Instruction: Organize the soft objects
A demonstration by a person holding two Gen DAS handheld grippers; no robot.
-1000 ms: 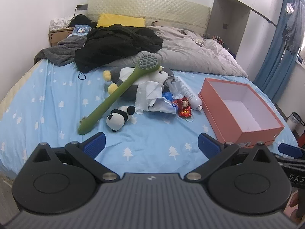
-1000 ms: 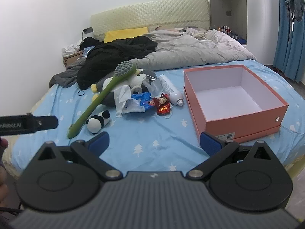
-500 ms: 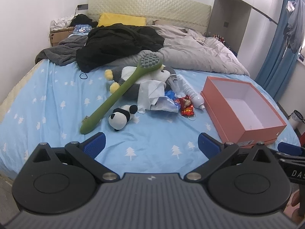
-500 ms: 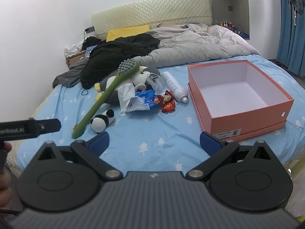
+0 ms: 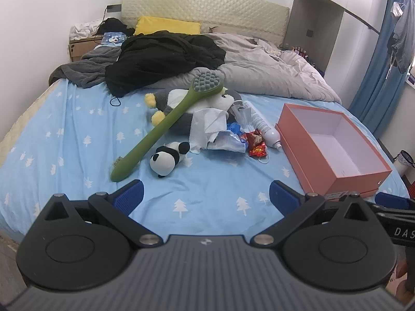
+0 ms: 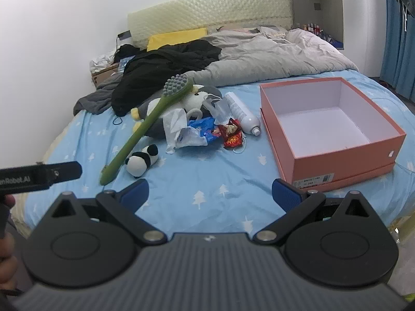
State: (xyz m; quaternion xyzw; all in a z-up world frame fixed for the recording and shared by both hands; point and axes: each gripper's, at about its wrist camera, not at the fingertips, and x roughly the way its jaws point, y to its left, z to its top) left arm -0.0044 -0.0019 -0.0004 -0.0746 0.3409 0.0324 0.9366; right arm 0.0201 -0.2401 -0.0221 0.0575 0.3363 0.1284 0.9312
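A small panda plush (image 5: 167, 158) (image 6: 142, 160) lies on the blue bed sheet. Behind it a grey and white penguin plush (image 5: 207, 103) (image 6: 192, 101) lies under a long green brush (image 5: 166, 129) (image 6: 145, 127), white tissue (image 5: 207, 124) and wrappers. An open, empty orange box (image 5: 334, 165) (image 6: 337, 153) stands on the right. My left gripper (image 5: 206, 198) is open and empty, short of the panda. My right gripper (image 6: 210, 191) is open and empty near the bed's front edge.
A white bottle (image 5: 264, 129) (image 6: 243, 116), blue and red snack wrappers (image 6: 228, 134) and a face mask lie between the plush pile and the box. A black garment (image 5: 166, 59) and a grey duvet (image 5: 272, 75) cover the far bed. Blue curtains (image 5: 381, 64) hang at the right.
Both grippers have drawn back a little and risen, so the bed and objects look slightly farther. Nothing on the bed has moved.
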